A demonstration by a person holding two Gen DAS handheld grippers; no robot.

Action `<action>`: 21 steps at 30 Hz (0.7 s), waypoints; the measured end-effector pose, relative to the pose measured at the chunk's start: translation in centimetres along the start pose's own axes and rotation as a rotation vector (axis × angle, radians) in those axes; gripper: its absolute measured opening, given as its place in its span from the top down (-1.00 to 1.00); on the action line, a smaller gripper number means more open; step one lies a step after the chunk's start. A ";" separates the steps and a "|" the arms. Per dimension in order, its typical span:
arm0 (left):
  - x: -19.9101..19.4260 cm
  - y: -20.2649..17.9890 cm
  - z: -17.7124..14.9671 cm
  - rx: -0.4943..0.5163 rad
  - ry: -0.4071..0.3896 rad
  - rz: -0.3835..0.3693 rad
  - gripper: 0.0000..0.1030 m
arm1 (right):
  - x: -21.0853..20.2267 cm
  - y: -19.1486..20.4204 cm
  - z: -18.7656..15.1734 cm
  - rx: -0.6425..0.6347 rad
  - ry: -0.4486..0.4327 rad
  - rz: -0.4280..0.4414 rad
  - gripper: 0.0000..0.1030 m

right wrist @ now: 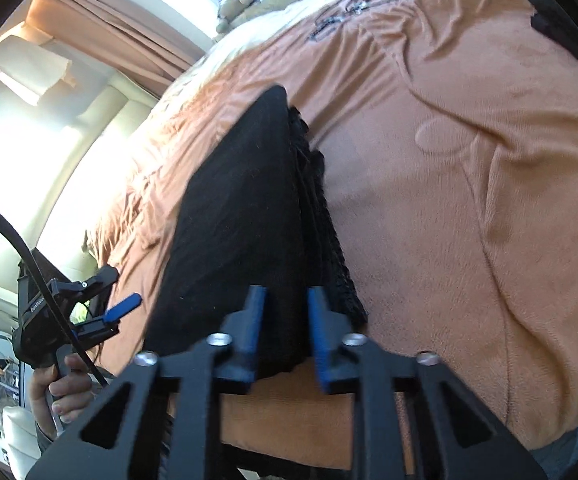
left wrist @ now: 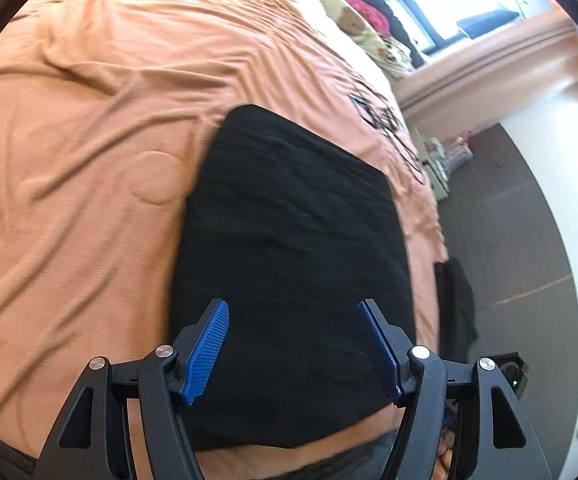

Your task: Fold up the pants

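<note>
Right tool (right wrist: pixel 285 320) grips the near edge of the folded pants (right wrist: pixel 241 232) on the bed (right wrist: pixel 469 200); left tool (right wrist: pixel 117 300) at nine o'clock.

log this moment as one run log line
stage: pants folded into compact rectangle on orange bedspread | left gripper: open above it | right gripper: partly open at near edge, grip unclear
</note>
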State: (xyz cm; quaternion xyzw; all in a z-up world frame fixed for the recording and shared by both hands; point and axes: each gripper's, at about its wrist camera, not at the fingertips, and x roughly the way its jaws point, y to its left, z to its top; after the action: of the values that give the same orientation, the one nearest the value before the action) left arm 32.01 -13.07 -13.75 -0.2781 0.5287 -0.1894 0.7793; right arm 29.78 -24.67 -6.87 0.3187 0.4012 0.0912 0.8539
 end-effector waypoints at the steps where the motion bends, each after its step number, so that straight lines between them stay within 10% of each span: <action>1: 0.4 0.1 0.0 -0.004 0.000 0.016 -0.32 | 0.3 -0.3 -0.2 0.006 0.000 -0.013 0.72; 21: 2.4 3.3 -2.1 -0.076 0.103 0.085 -0.10 | -0.4 -0.5 0.6 0.012 -0.004 0.021 0.71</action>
State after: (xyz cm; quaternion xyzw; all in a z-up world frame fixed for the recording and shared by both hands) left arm 30.99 -12.38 -18.17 -0.2746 0.5862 -0.1501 0.7473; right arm 29.93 -25.47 -6.66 0.3283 0.3969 0.0971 0.8516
